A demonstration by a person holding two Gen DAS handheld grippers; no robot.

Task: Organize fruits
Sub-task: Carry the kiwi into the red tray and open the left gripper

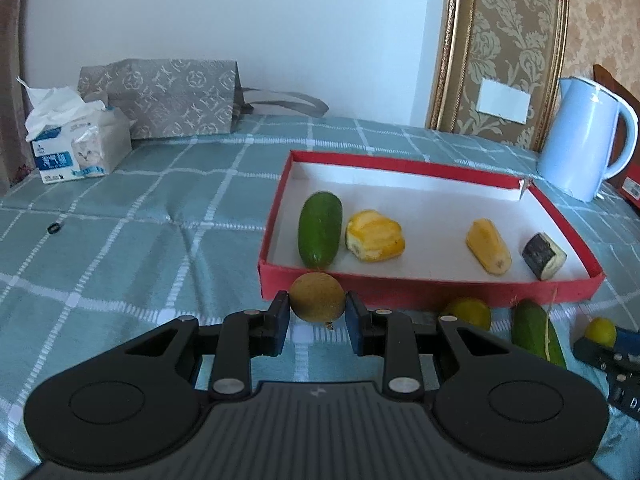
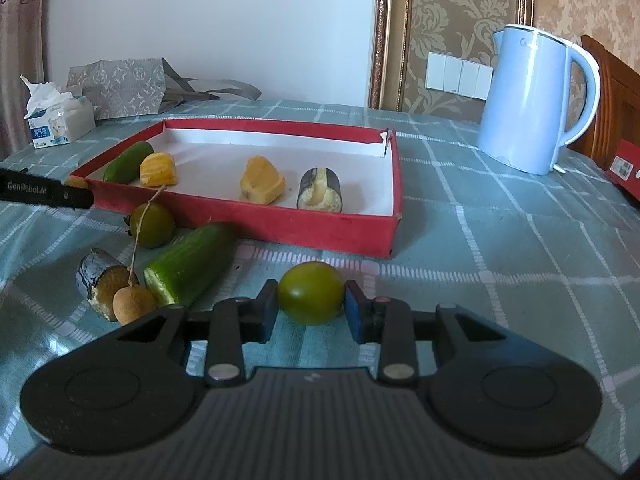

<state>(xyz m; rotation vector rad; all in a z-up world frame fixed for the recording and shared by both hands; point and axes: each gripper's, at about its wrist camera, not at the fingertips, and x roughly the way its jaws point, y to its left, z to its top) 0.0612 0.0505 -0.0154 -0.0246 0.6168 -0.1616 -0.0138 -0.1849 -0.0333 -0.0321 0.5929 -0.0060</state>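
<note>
The left gripper (image 1: 317, 322) is clamping a round brown longan (image 1: 317, 297) just before the shallow red cardboard tray (image 1: 432, 286); the right gripper (image 2: 311, 311) is gripping a round green tomato (image 2: 311, 293) low over the checked teal tablecloth (image 2: 500, 264); only the right view is showing a dark sugarcane stub (image 2: 103, 282) beside a cut green cucumber (image 2: 188, 264).

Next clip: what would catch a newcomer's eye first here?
The red tray mid-table on the checked cloth, holding a cucumber, two yellow fruit pieces and a dark-skinned chunk. In front of it each pair of tongs grips a fruit: the left tongs a brown longan, the right tongs a green tomato. A pale blue kettle stands far right.
</note>
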